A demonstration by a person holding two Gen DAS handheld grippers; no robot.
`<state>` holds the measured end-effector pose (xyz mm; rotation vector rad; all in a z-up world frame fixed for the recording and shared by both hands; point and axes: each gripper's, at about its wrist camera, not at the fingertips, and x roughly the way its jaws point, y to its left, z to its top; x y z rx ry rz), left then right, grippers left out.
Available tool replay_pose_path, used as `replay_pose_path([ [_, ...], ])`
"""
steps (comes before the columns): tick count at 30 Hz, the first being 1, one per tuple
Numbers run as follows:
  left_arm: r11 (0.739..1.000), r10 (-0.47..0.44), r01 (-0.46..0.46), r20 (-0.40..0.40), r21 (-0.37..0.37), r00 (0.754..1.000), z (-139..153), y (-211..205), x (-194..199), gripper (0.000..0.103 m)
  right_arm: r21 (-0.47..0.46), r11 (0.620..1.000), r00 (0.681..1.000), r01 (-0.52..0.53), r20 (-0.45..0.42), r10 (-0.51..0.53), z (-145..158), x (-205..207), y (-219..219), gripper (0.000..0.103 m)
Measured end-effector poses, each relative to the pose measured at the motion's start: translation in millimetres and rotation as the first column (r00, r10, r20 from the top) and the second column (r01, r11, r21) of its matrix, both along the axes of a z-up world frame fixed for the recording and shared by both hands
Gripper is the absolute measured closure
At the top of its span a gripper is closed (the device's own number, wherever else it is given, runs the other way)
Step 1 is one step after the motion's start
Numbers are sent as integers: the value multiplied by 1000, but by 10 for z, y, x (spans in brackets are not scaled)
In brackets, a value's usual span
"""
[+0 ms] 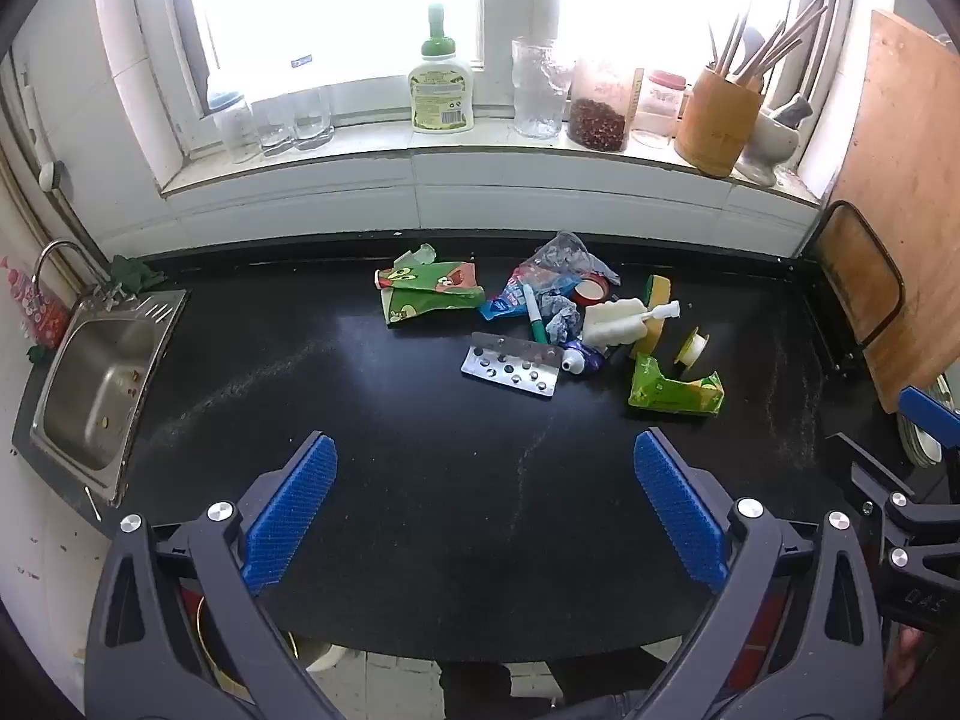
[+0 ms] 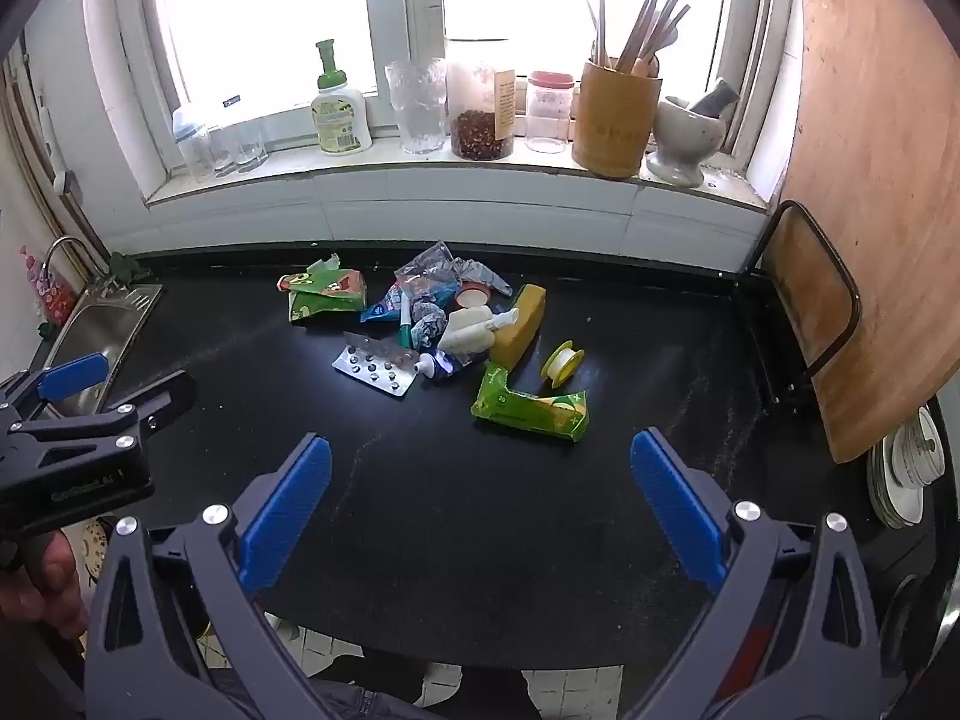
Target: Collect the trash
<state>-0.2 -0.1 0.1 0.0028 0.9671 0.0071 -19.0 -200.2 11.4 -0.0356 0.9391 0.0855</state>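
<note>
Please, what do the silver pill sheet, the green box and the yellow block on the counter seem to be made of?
Pill sheet: probably foil-backed plastic; shiny, metallic, with rows of small round blisters.
Green box: likely printed cardboard; matte, with folded edges and a torn-open end.
Yellow block: looks like a foam sponge; dull and soft-edged, though its texture is too small to confirm.

On your counter (image 1: 360,420): two green cartons (image 1: 675,389); one blister pack (image 1: 511,366); one sponge (image 2: 519,324); one tape roll (image 2: 562,358); one marker (image 1: 534,315); two grippers (image 1: 483,501).
</note>
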Motion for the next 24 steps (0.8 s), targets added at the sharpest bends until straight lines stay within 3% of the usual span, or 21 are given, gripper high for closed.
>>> replay_pose_path([
  [24, 1000, -5, 5, -4, 0, 1000, 18, 26, 7, 6, 0, 1000, 1000, 1, -2, -1, -9, -22, 4, 6],
])
